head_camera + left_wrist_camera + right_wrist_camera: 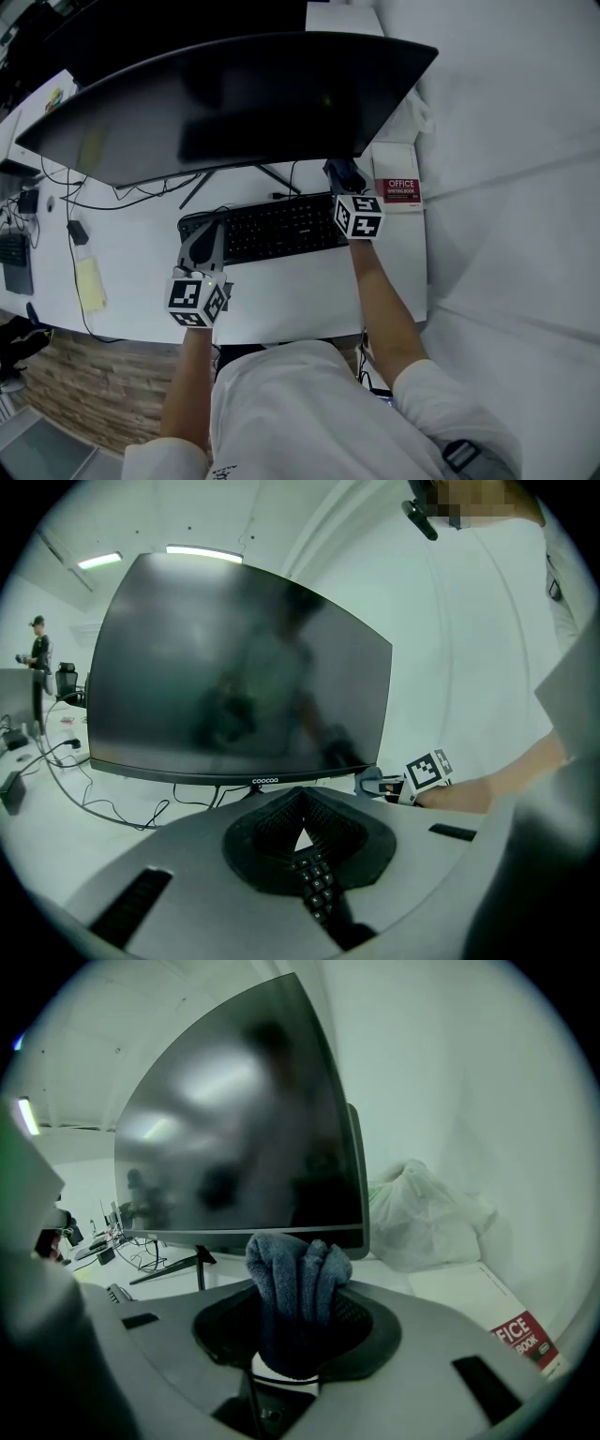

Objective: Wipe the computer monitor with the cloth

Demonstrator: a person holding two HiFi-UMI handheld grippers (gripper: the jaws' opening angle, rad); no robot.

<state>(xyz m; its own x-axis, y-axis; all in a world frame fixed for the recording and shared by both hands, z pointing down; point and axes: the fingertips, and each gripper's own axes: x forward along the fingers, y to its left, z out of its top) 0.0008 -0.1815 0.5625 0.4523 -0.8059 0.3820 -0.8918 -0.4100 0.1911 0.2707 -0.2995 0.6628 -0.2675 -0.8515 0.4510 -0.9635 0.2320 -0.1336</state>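
Note:
The dark curved monitor [234, 103] stands at the back of the white desk [309, 291]; it fills the left gripper view [234, 677] and the right gripper view [244, 1138]. My right gripper [343, 176] is shut on a bunched blue cloth [292, 1274], held just below the monitor's lower right corner, close to the screen edge. The right gripper [300, 1299] also shows small in the left gripper view [380, 785]. My left gripper [208, 234] hovers over the keyboard's left end; its pads meet with nothing between them [302, 797].
A black keyboard [281, 225] lies in front of the monitor stand. A book with a red label [398, 187] and a white plastic bag [422, 1213] sit at the right. Cables [94, 197] and a yellow item [89, 281] lie at the left.

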